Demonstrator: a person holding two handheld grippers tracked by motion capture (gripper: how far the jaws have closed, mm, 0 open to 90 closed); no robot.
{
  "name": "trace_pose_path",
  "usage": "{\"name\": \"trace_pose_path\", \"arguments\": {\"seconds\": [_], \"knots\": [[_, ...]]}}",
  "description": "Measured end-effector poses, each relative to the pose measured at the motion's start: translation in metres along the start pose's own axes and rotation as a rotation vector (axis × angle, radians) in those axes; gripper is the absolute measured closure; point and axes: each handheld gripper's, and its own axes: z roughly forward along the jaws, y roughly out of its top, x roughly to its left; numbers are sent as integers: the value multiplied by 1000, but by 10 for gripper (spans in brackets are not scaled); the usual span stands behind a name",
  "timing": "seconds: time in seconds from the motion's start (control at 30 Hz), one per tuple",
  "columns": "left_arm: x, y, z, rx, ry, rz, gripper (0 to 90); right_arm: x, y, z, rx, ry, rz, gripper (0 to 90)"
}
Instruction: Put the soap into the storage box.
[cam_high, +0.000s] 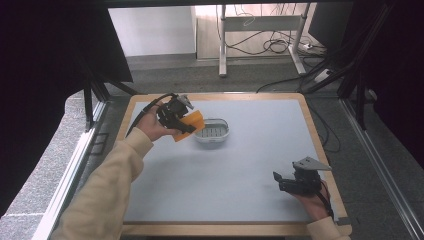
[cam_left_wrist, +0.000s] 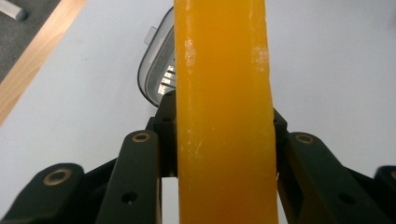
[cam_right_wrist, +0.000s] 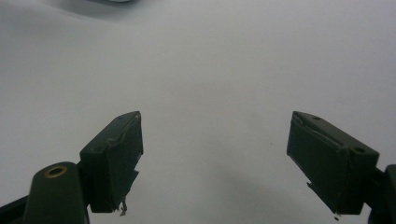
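My left gripper (cam_high: 184, 123) is shut on an orange soap bar (cam_high: 191, 125), held in the air just left of a white oval soap dish (cam_high: 213, 131) on the grey mat. In the left gripper view the soap bar (cam_left_wrist: 223, 112) stands edge-on between the two black jaws and hides most of the dish (cam_left_wrist: 156, 70) behind it. My right gripper (cam_high: 280, 181) rests low near the table's front right, open, with nothing between its fingertips (cam_right_wrist: 116, 154) but the bare mat.
The grey mat (cam_high: 240, 165) covers a wooden-rimmed table (cam_high: 320, 140). Dark frame posts stand at both sides, and a desk frame with cables (cam_high: 270, 45) stands on the floor beyond the far edge.
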Motion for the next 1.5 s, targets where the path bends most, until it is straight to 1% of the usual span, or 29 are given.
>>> {"name": "trace_pose_path", "arguments": {"seconds": [0.07,0.17,0.33,0.43,0.47,0.67,0.73,0.77,0.87,0.93,1.03,1.17,1.23,1.33,1.37,1.4,1.5], "knots": [[1,1,1,2,-2,-2,615,0,0,0,-1,0,2,186],[4,5,5,23,4,1,615,0,0,0,0,-1,5,186],[8,7,9,24,-2,-1,615,0,0,0,-1,0,5,186],[10,9,12,33,1,9,615,0,0,-1,0,0,6,186],[12,10,13,35,-6,15,615,-1,0,-1,1,0,6,186],[18,13,17,39,-9,29,615,-1,-1,-1,-1,-3,7,186],[21,14,18,37,-6,30,615,-1,-1,-1,-1,-3,7,186],[23,15,18,28,-8,27,615,-1,-1,0,-1,-3,7,186],[28,17,19,25,-13,35,615,-1,-1,0,0,-3,6,186],[31,18,20,32,-8,36,615,-2,-1,0,0,-4,8,186],[36,20,23,21,0,36,615,-2,-1,-1,1,-5,11,186],[42,22,28,20,-17,30,615,-2,-1,0,6,-5,7,186],[44,23,32,24,-24,38,615,-2,-1,0,5,-6,10,186],[46,27,40,36,-36,63,615,-3,-2,0,7,-7,11,186],[46,30,44,34,-45,70,615,-3,-2,0,10,-8,9,186],[46,30,44,34,-45,70,615,-3,-2,0,10,-8,9,186],[46,35,50,23,-70,89,615,-4,-2,0,10,-7,11,186]]}}
